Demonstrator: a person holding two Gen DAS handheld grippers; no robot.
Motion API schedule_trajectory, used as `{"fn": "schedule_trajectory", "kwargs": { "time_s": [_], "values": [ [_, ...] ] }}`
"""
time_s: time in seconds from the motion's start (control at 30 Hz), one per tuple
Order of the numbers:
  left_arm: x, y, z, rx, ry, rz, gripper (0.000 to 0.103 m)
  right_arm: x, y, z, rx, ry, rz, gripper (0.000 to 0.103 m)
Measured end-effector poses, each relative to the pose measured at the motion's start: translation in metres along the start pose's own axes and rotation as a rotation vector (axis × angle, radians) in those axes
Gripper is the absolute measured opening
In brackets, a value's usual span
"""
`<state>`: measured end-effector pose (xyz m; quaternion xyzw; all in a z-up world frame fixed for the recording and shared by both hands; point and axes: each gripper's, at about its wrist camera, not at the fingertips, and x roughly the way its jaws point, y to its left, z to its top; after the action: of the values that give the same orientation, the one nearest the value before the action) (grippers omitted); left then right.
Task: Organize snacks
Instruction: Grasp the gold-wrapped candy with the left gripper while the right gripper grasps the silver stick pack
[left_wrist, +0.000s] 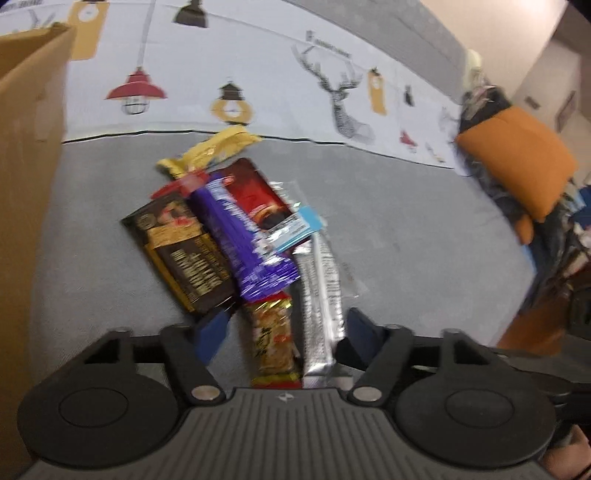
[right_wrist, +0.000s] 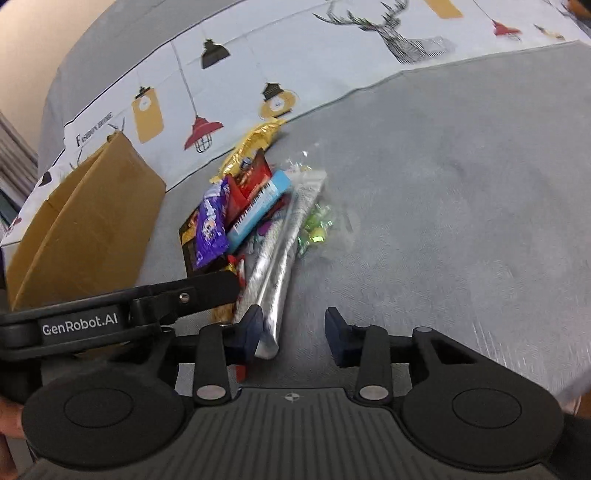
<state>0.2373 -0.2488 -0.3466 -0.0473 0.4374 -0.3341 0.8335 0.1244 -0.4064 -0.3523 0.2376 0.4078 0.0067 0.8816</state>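
Observation:
A heap of snacks lies on the grey bed cover: a purple packet (left_wrist: 243, 240) (right_wrist: 210, 225), a dark brown chocolate bar (left_wrist: 184, 254), a red packet (left_wrist: 258, 195) (right_wrist: 251, 181), a blue-edged bar (left_wrist: 295, 229) (right_wrist: 258, 208), a yellow foil packet (left_wrist: 214, 147) (right_wrist: 255, 144), a silver foil packet (left_wrist: 321, 295) (right_wrist: 280, 251) and a red-gold bar (left_wrist: 273, 343). My left gripper (left_wrist: 288, 328) is open, its fingers on either side of the red-gold bar and the silver packet. My right gripper (right_wrist: 293, 332) is open, its left finger (right_wrist: 247, 332) against the silver packet's near end.
A brown cardboard box (left_wrist: 29, 147) (right_wrist: 85, 229) stands left of the heap. A patterned white sheet (left_wrist: 277, 88) (right_wrist: 258, 62) lies behind. An orange cushion (left_wrist: 517, 158) and piled clothes are at the right. The left gripper's body (right_wrist: 122, 314) reaches in beside my right gripper.

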Motion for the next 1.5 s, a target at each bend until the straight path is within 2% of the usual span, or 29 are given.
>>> {"fn": "schedule_trajectory", "kwargs": {
  "time_s": [0.03, 0.13, 0.17, 0.27, 0.3, 0.33, 0.4, 0.5, 0.57, 0.63, 0.7, 0.73, 0.77, 0.8, 0.83, 0.9, 0.97, 1.03, 1.1, 1.17, 1.23, 1.3, 1.33, 1.4, 1.5],
  "values": [
    [0.001, 0.000, 0.001, 0.009, 0.005, -0.007, 0.063, 0.002, 0.002, 0.001, -0.015, -0.002, 0.004, 0.035],
    [0.005, 0.003, 0.004, -0.003, 0.028, -0.029, 0.050, 0.014, 0.003, 0.002, -0.015, 0.014, 0.020, 0.035],
    [0.004, 0.006, 0.003, -0.020, 0.040, -0.035, 0.043, 0.016, 0.004, 0.002, -0.024, 0.015, 0.026, 0.035],
    [-0.001, 0.011, 0.002, -0.010, 0.060, -0.004, 0.028, 0.017, 0.007, 0.001, -0.063, 0.012, 0.018, 0.032],
    [-0.002, 0.011, 0.000, 0.011, 0.073, 0.010, 0.027, 0.016, 0.007, 0.001, -0.062, 0.011, 0.017, 0.026],
    [-0.003, 0.010, -0.002, 0.039, 0.089, 0.024, 0.027, 0.014, 0.007, 0.001, -0.057, 0.013, 0.019, 0.015],
    [-0.006, 0.004, -0.011, 0.090, 0.105, 0.049, 0.027, 0.007, 0.004, 0.002, -0.054, -0.005, -0.008, 0.003],
    [-0.008, -0.001, -0.019, 0.110, 0.133, 0.078, 0.034, 0.000, -0.007, 0.006, 0.006, -0.025, -0.021, 0.003],
    [-0.013, 0.000, -0.019, 0.095, 0.127, 0.091, 0.053, -0.004, -0.016, 0.008, 0.079, -0.041, 0.028, 0.007],
    [-0.019, 0.004, -0.021, 0.078, 0.116, 0.113, 0.062, -0.005, -0.018, 0.010, 0.119, -0.049, 0.062, 0.008],
    [-0.023, 0.008, -0.022, 0.074, 0.123, 0.122, 0.062, -0.002, -0.013, 0.012, 0.108, -0.052, 0.073, 0.015],
    [-0.023, 0.009, -0.023, 0.082, 0.140, 0.126, 0.061, 0.001, -0.010, 0.012, 0.094, -0.048, 0.066, 0.026],
    [-0.021, 0.009, -0.024, 0.094, 0.150, 0.135, 0.055, 0.005, -0.004, 0.013, 0.065, -0.039, 0.050, 0.033],
    [-0.020, 0.008, -0.025, 0.113, 0.142, 0.156, 0.050, 0.009, 0.001, 0.011, 0.033, -0.026, 0.027, 0.048],
    [-0.019, 0.004, -0.026, 0.142, 0.136, 0.182, 0.042, 0.015, 0.007, 0.009, -0.004, -0.004, 0.001, 0.054],
    [-0.015, -0.003, -0.025, 0.198, 0.131, 0.219, 0.024, 0.023, 0.019, 0.005, -0.091, 0.017, -0.044, 0.051],
    [-0.011, -0.002, -0.018, 0.174, 0.125, 0.207, 0.024, 0.023, 0.028, 0.001, -0.185, 0.020, -0.092, 0.030],
    [-0.009, -0.001, -0.008, 0.143, 0.104, 0.205, 0.023, 0.016, 0.024, -0.003, -0.191, 0.013, -0.124, 0.026],
    [-0.007, -0.006, 0.000, 0.162, 0.085, 0.201, 0.023, 0.003, 0.015, -0.007, -0.168, -0.005, -0.185, 0.026],
    [-0.002, -0.011, -0.002, 0.185, 0.110, 0.193, 0.023, -0.007, 0.007, -0.009, -0.148, -0.012, -0.220, 0.025],
    [0.003, -0.011, -0.012, 0.198, 0.139, 0.203, 0.026, -0.010, 0.000, -0.007, -0.116, -0.018, -0.216, 0.028],
    [0.000, -0.016, -0.020, 0.257, 0.118, 0.221, 0.031, -0.007, -0.001, -0.003, -0.104, -0.031, -0.225, 0.031],
    [-0.002, -0.018, -0.022, 0.280, 0.117, 0.228, 0.034, -0.006, 0.000, 0.001, -0.099, -0.039, -0.218, 0.040],
    [-0.002, -0.019, -0.027, 0.302, 0.110, 0.234, 0.035, 0.000, 0.003, 0.008, -0.085, -0.055, -0.175, 0.047],
    [0.002, -0.019, -0.026, 0.302, 0.105, 0.230, 0.034, 0.017, 0.013, 0.007, -0.175, -0.020, -0.232, 0.046]
  ]
}}
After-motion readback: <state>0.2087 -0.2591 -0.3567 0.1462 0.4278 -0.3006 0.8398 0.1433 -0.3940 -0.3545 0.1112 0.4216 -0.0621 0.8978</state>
